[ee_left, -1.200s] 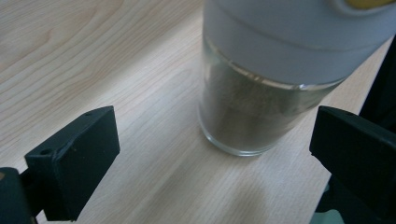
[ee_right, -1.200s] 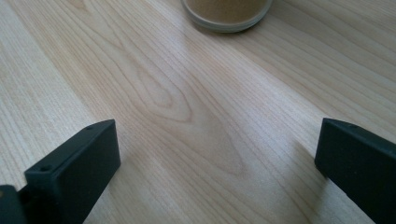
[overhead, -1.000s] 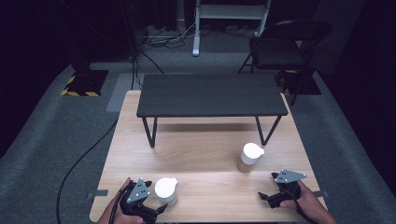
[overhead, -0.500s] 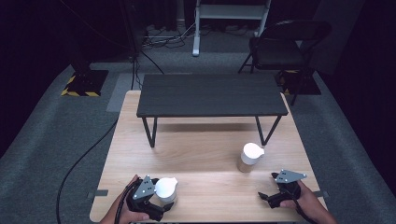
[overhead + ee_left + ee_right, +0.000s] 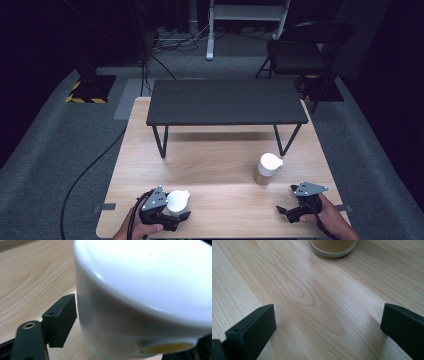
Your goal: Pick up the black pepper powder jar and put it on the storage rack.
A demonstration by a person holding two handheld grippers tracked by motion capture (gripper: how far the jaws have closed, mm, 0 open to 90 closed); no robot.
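Surface (image 5: 220,165) lit from overhead; room beyond it dark. Soft shadow under the black bench (image 5: 225,102). In my left gripper view the white-lidded jar (image 5: 140,297) glares, blown out and blurred. My right gripper view is sharp, evenly lit.

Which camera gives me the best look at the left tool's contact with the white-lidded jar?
The left gripper view: the white-lidded jar sits between its jaws, one black pad against its side. The high view shows the left tool around it, small. The right gripper view shows another jar's base.
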